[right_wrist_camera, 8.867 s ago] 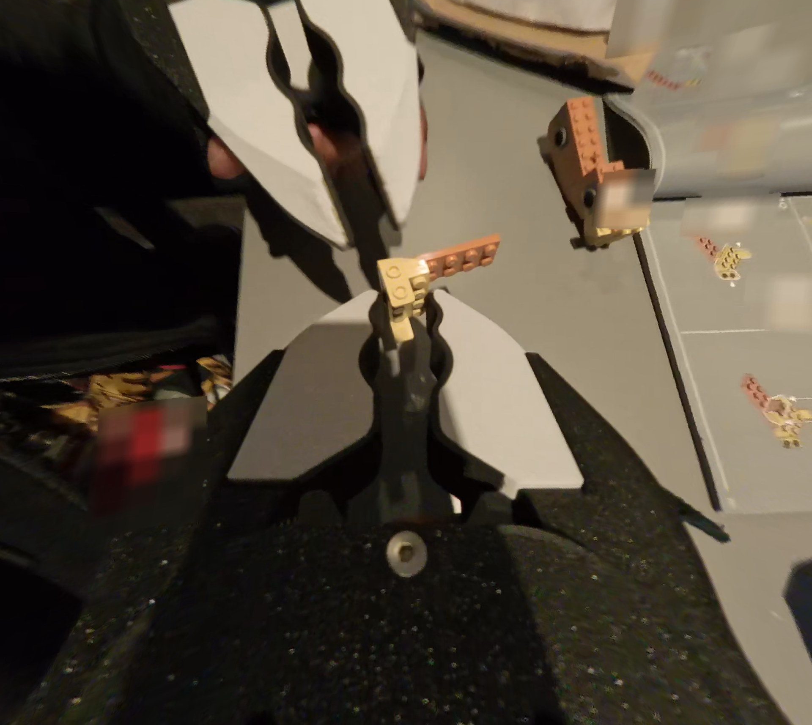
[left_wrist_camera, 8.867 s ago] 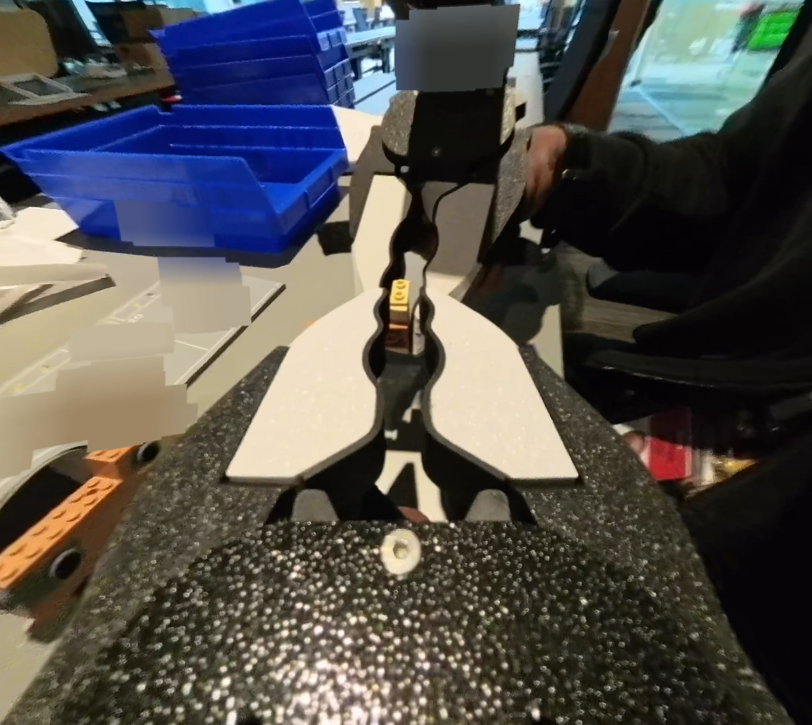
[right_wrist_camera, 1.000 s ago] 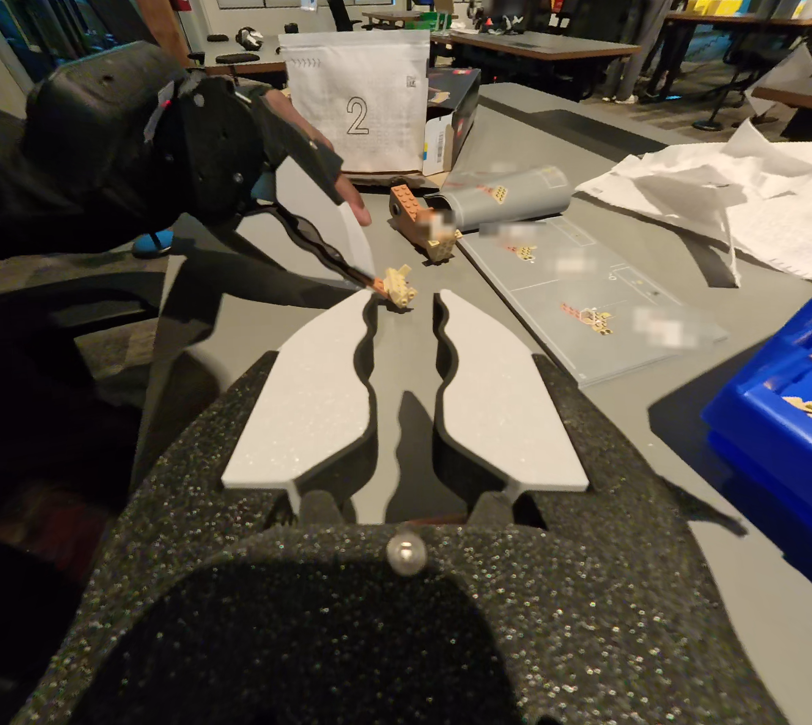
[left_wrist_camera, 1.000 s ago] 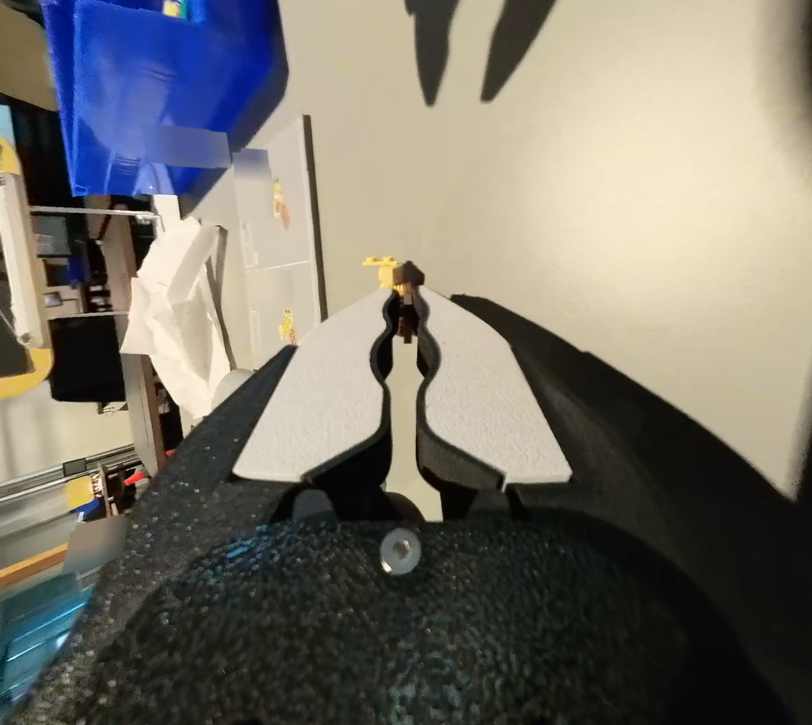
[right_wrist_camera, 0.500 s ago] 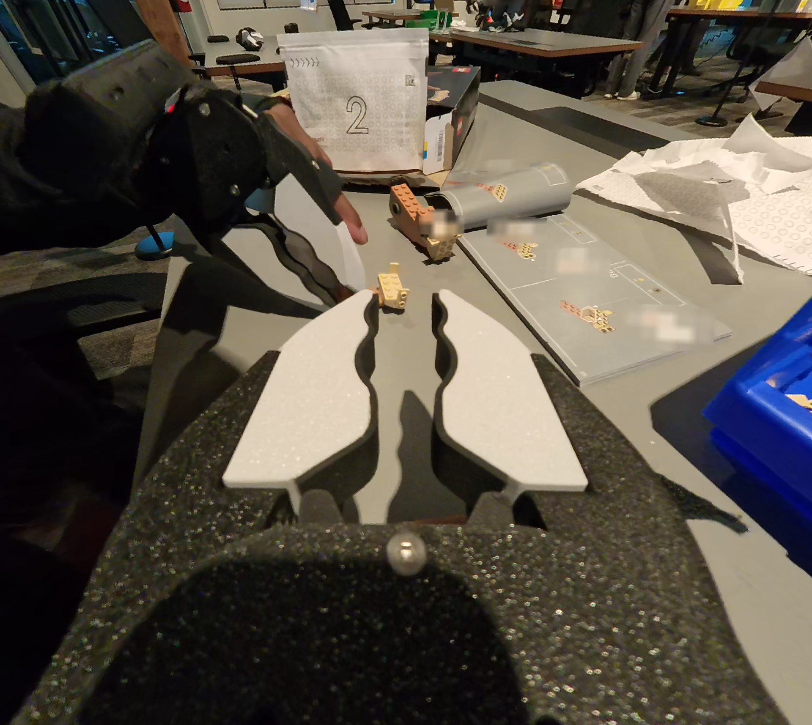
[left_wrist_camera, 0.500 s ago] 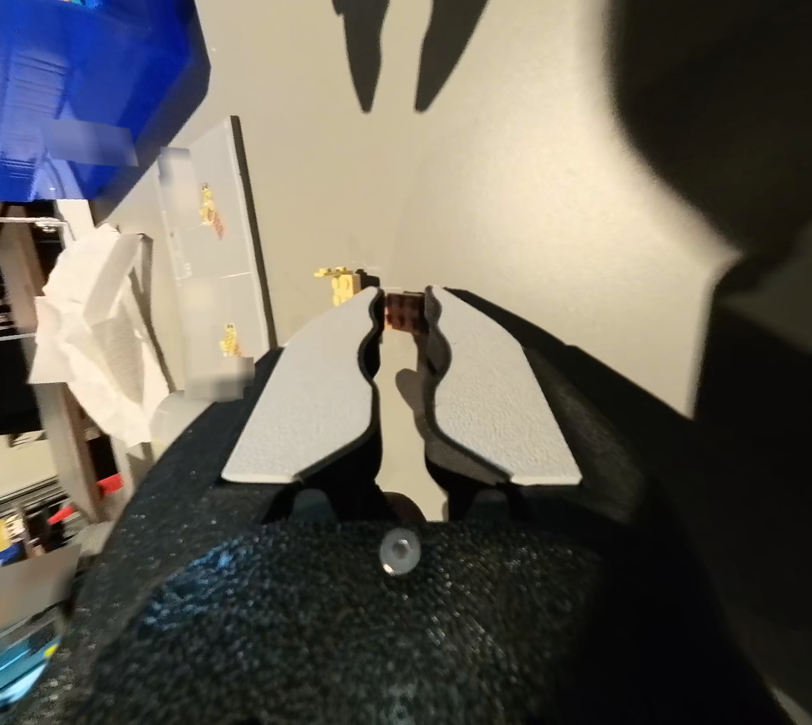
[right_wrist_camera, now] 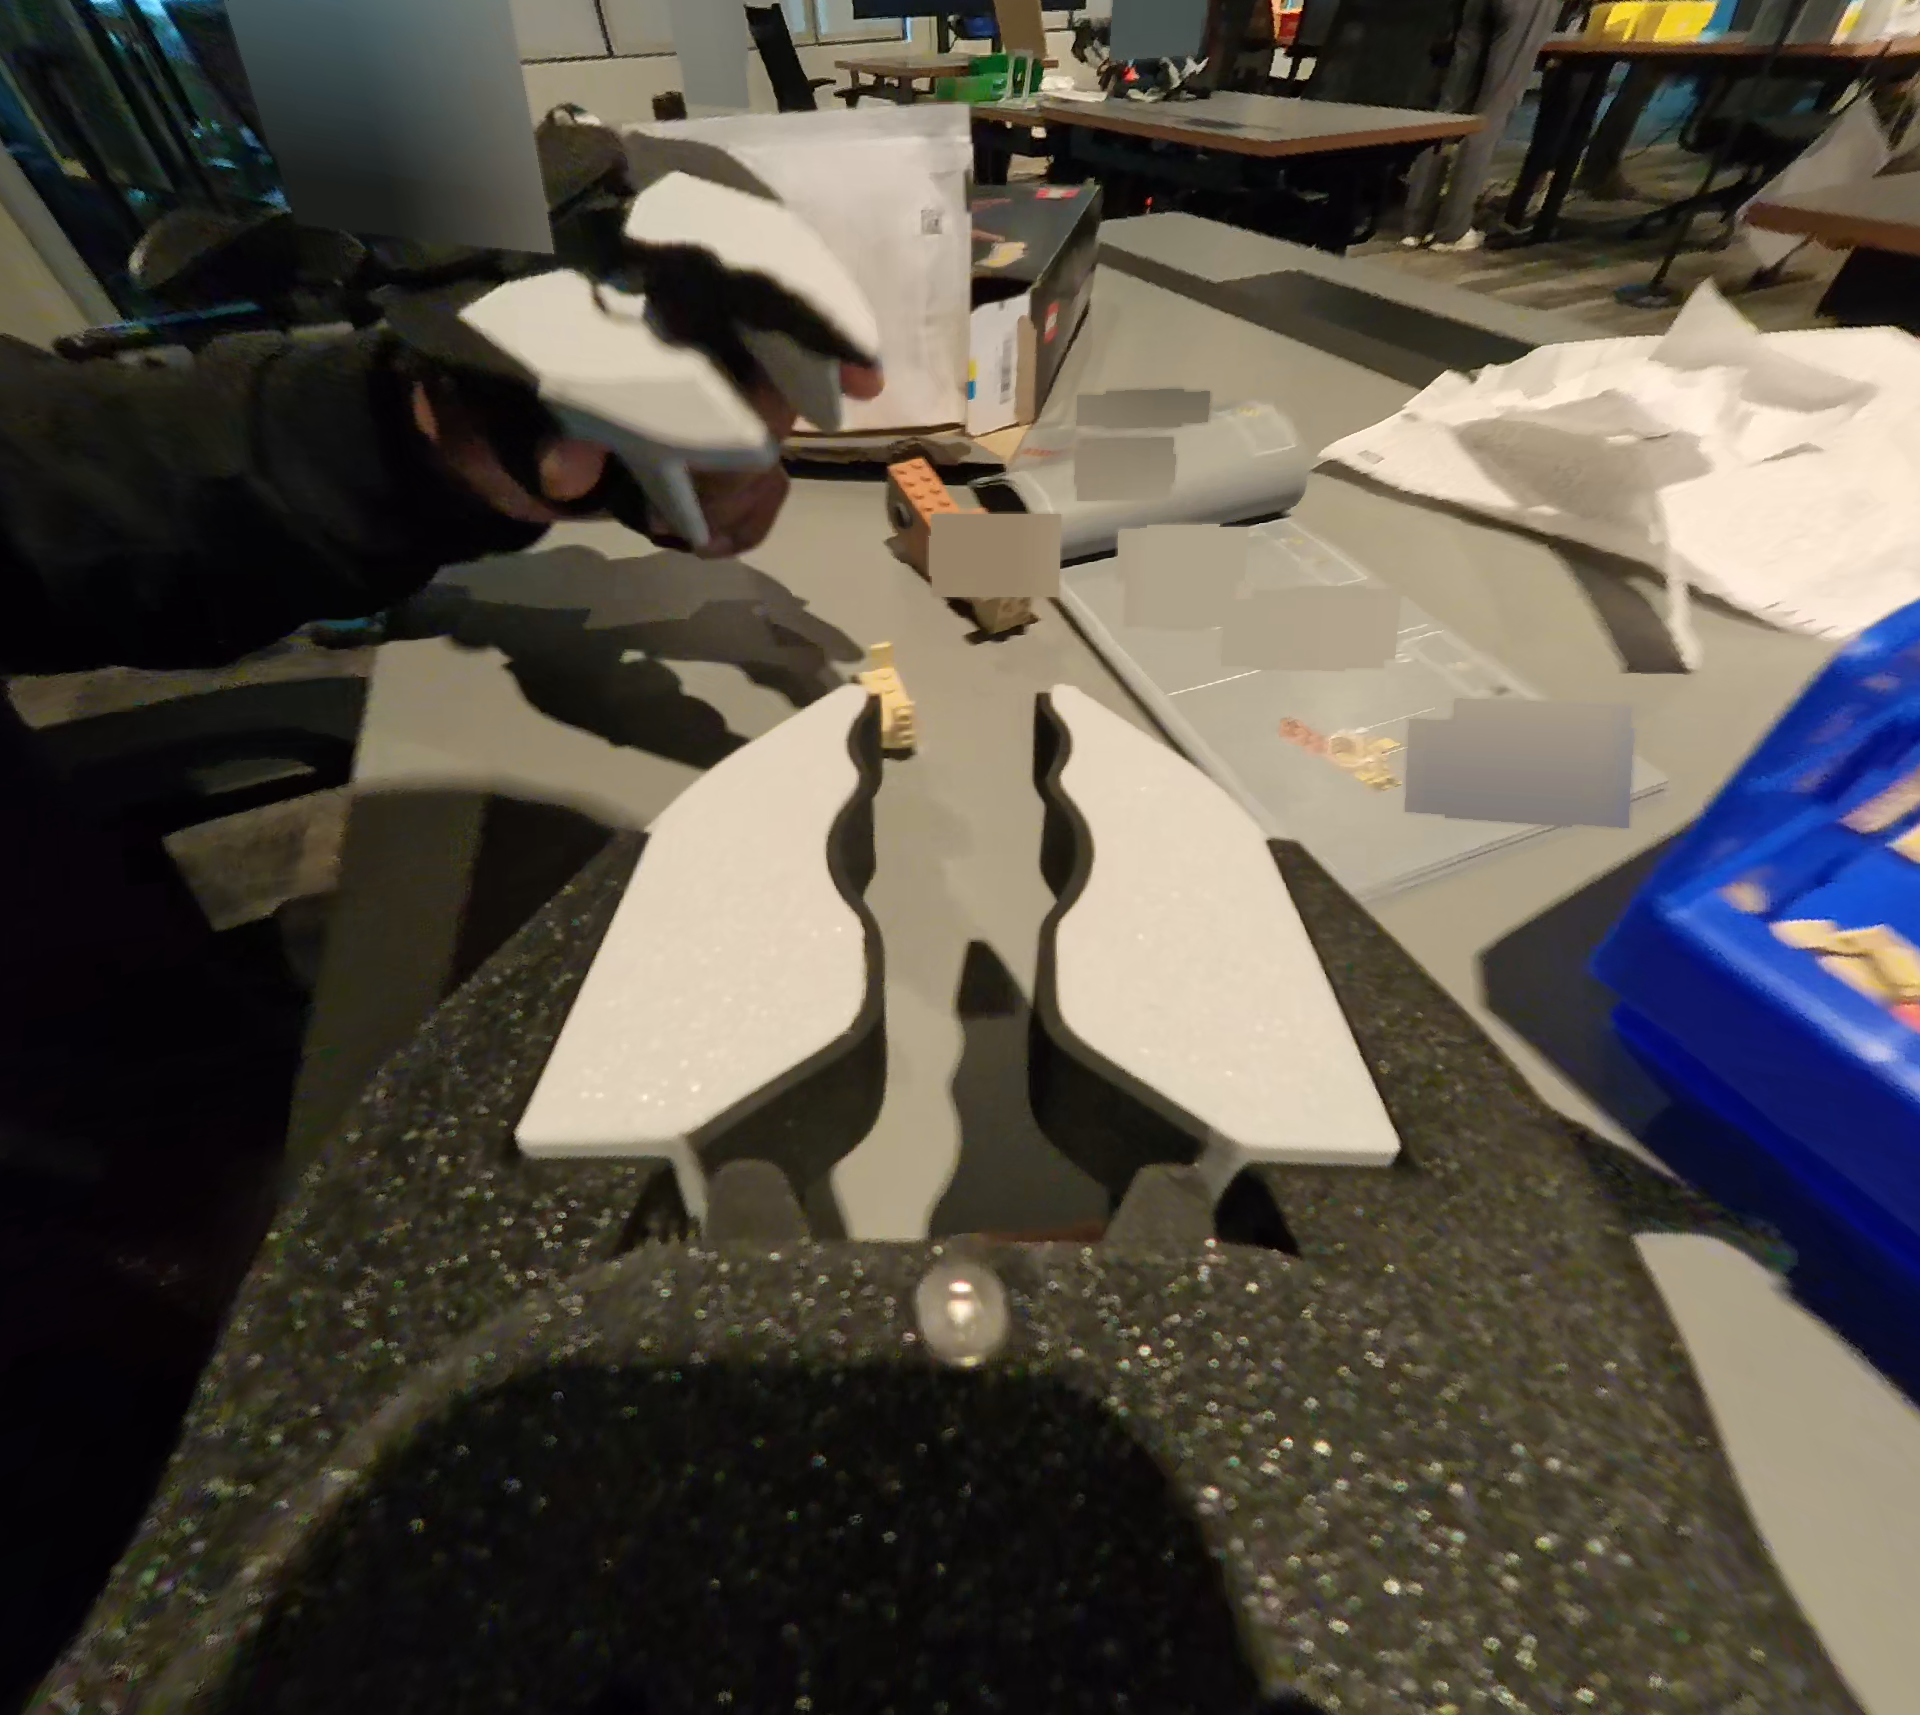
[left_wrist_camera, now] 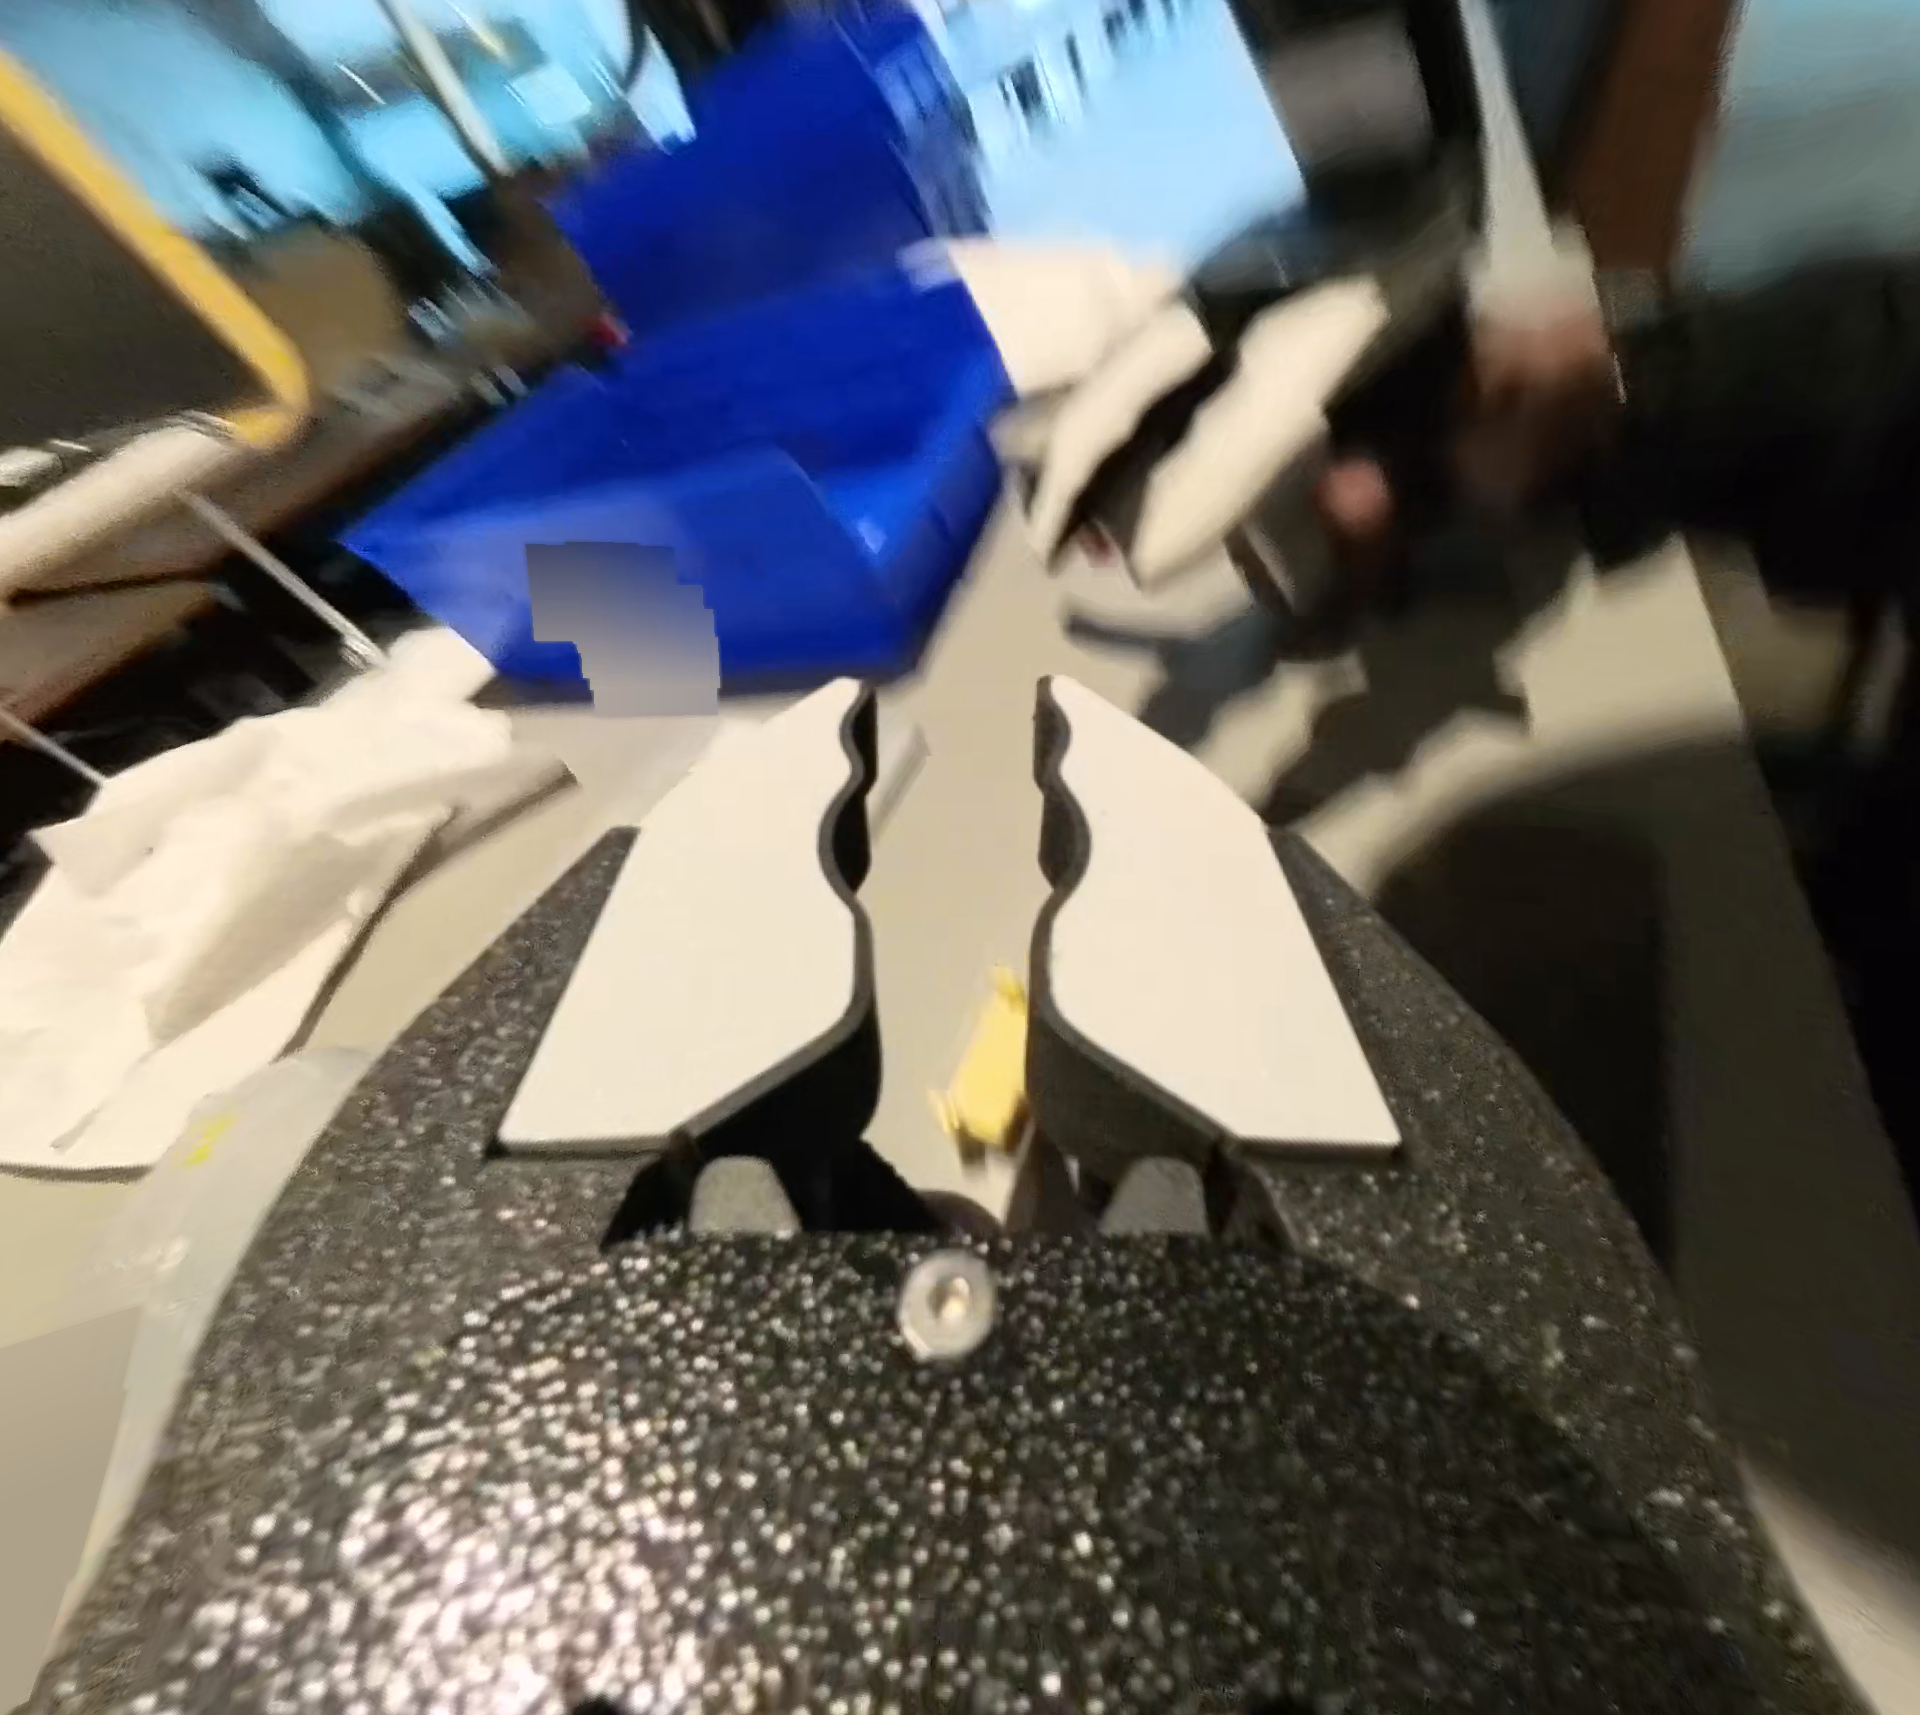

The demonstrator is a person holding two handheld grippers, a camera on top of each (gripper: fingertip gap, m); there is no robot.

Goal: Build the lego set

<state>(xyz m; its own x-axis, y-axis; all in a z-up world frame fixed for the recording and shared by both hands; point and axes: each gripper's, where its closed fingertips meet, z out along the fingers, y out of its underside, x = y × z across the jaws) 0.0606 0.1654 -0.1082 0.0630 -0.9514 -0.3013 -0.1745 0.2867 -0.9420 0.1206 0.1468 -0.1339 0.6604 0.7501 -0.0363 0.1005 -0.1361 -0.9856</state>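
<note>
A small tan lego assembly [right_wrist_camera: 894, 701] lies on the grey table [right_wrist_camera: 644, 626], just beyond my right gripper's left fingertip. My right gripper [right_wrist_camera: 954, 709] is open and empty, low over the table. My left gripper [right_wrist_camera: 764, 470] is open and empty, raised above the table to the left of the assembly. In the blurred left wrist view, my left gripper [left_wrist_camera: 951, 699] is open and the tan assembly [left_wrist_camera: 992, 1089] shows on the table below, between the finger bases. A larger orange-brown build [right_wrist_camera: 925, 502] lies farther back.
An open instruction booklet [right_wrist_camera: 1299, 699] lies right of centre, with crumpled white paper [right_wrist_camera: 1662, 460] behind it. A blue bin [right_wrist_camera: 1787, 969] with loose pieces stands at the right. A white bag [right_wrist_camera: 862, 263] and a dark box [right_wrist_camera: 1039, 294] stand at the back. The left gripper's tips are roughly 8 centimetres from the right gripper's.
My left gripper has opened, let go of the small assembly and swung up away from the table. The assembly now lies on the table. My right gripper has barely moved.
</note>
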